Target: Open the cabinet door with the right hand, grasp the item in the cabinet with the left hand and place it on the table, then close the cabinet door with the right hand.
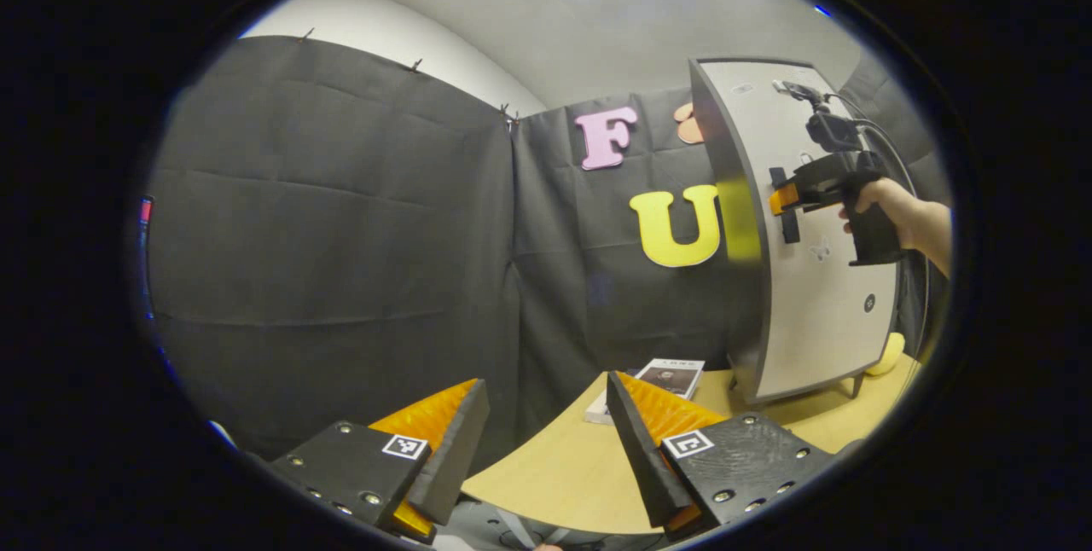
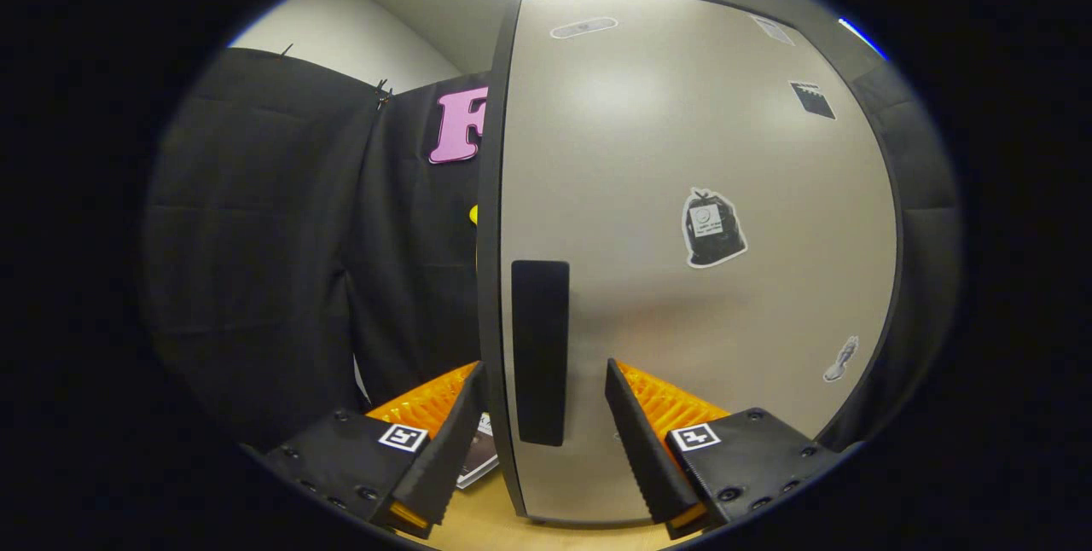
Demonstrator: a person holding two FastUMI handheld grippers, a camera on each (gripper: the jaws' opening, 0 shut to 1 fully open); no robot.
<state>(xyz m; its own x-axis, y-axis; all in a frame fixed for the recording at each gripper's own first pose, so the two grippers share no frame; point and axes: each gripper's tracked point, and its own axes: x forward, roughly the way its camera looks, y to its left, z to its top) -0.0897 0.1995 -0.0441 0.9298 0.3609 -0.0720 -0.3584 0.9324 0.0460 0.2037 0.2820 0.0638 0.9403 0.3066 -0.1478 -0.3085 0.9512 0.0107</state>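
Note:
A pale cabinet door (image 2: 682, 193) stands flush on a dark-sided cabinet (image 1: 819, 312) at the table's far right. A black vertical handle (image 2: 540, 350) runs near the door's left edge. My right gripper (image 2: 543, 380) is open, and the handle lies between its fingers: one finger is out past the door's edge, the other in front of the door face. In the left gripper view a hand holds that right gripper (image 1: 783, 198) against the handle (image 1: 787, 227). My left gripper (image 1: 543, 397) is open and empty over the table's near edge. The closed door hides what is inside the cabinet.
The light wooden table (image 1: 554, 474) curves along its near edge. A small book or box (image 1: 670, 376) lies on it left of the cabinet's foot. Something yellow (image 1: 889, 353) peeks out behind the cabinet. Black cloth walls close in the left and back.

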